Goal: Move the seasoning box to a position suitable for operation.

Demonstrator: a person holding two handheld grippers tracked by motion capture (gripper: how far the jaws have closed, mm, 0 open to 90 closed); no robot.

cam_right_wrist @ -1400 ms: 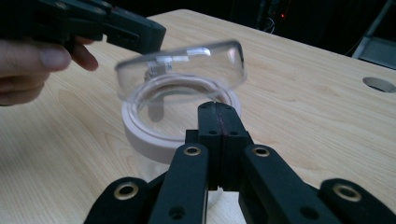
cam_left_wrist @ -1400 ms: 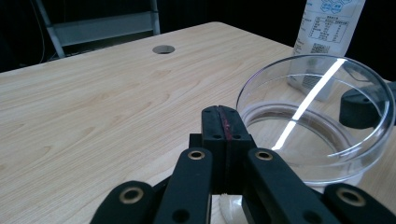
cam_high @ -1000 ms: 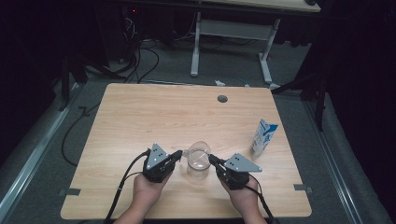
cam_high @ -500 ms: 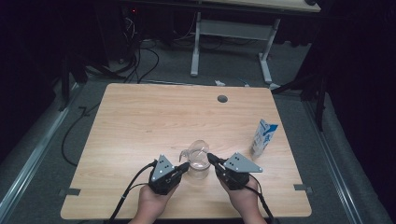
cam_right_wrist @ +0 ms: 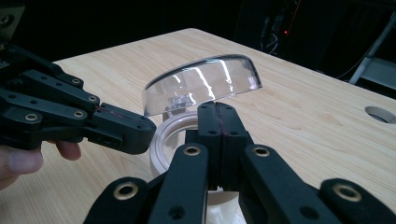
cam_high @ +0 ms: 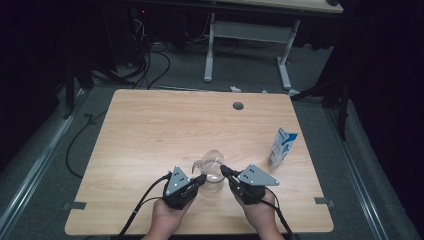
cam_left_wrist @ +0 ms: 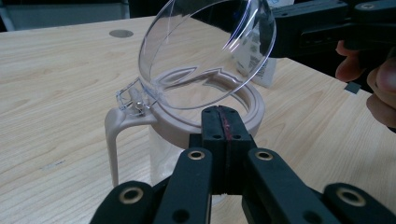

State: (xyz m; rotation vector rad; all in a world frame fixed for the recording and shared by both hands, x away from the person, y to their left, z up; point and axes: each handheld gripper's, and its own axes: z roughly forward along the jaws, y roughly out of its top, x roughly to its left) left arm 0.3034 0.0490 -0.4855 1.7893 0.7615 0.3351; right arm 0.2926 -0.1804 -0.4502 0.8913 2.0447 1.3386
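Near the table's (cam_high: 150, 125) front edge stands the clear pitcher (cam_high: 212, 176), empty, its hinged lid (cam_left_wrist: 205, 51) tipped up and open. The left gripper (cam_high: 201, 178) and right gripper (cam_high: 223, 171) flank it closely, jaws pressed together, holding nothing. Pitcher sits right between their tips, upright. A milk carton (cam_high: 282, 147) waits by the right edge.

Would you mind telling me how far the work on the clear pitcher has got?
Done: the pitcher's hinged clear lid stands tipped up, so the mouth is open. In hand: the left gripper and right gripper, both shut, sit at opposite sides of the rim; whether they touch it I cannot tell. Left: the carton stands untouched to the right, so any pouring has not begun.
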